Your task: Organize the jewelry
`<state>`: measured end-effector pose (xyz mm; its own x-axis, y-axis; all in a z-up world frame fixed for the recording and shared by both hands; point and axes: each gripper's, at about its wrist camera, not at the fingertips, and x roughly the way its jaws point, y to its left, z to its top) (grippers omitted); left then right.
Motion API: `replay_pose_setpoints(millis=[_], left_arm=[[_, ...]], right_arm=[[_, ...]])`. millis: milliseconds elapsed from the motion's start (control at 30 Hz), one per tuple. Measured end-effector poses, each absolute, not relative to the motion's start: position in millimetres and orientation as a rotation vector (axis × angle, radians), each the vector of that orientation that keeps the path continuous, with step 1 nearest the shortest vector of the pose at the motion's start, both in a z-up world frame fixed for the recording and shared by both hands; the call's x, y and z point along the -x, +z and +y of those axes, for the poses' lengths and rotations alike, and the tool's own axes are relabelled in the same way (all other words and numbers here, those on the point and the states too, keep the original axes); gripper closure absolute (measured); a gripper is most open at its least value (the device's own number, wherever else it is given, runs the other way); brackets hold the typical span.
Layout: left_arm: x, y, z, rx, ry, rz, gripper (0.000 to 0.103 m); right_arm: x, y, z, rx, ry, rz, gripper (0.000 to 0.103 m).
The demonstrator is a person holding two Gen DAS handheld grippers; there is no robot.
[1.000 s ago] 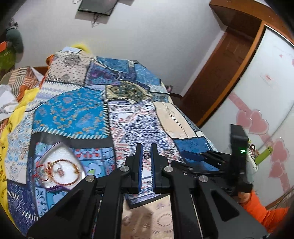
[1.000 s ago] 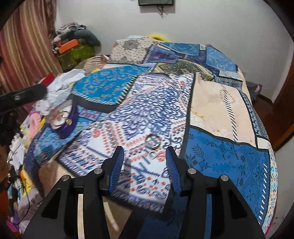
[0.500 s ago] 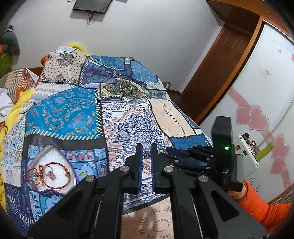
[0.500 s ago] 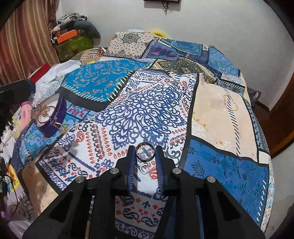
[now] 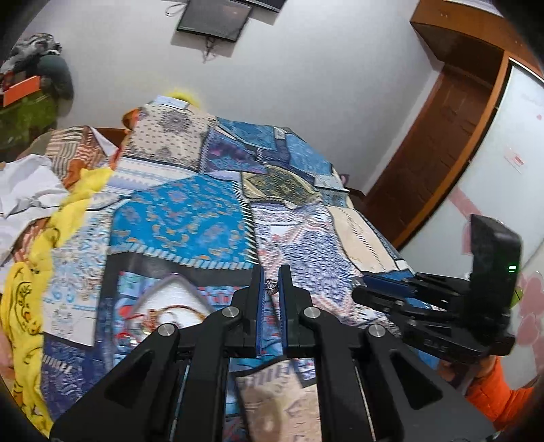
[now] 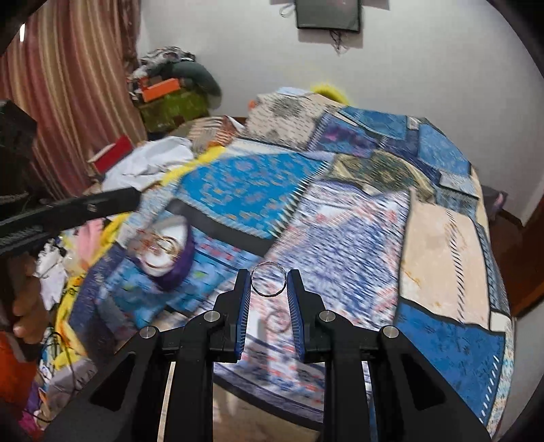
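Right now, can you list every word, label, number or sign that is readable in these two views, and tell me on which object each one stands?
No text can be read in either view.
White wardrobe door: a small label with red print, too small and blurred to read.
Patchwork bedspread: only patterns; any lettering near the bottom edge is blurred.
Wall screen: dark, nothing legible.
Right gripper and its ring: no markings visible.
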<state>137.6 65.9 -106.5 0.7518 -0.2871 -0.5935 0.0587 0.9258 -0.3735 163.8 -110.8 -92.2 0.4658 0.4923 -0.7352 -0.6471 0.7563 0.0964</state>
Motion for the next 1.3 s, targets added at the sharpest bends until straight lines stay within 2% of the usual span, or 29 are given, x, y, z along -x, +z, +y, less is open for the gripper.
replay_pose_setpoints(millis=[267,700,1300], left_arm=[[-137.7,-122.9,95.7,0.358,-0.146,0.724,0.097],[-141.5,-159.1,123.3,0.404,-0.147,0.787,0.097],[-135.1,-181.2,147.1,0.438,-0.109,0.83,0.097]], right_arm=[[-154.9,-94.5,-60.8,0.217,0.796,0.839,0.083],[-152.7,-136.7,12.5,0.343,0.871,0.945,0.083],[-156.3,-154.0,34.3,0.414,0.864,1.02,0.083]])
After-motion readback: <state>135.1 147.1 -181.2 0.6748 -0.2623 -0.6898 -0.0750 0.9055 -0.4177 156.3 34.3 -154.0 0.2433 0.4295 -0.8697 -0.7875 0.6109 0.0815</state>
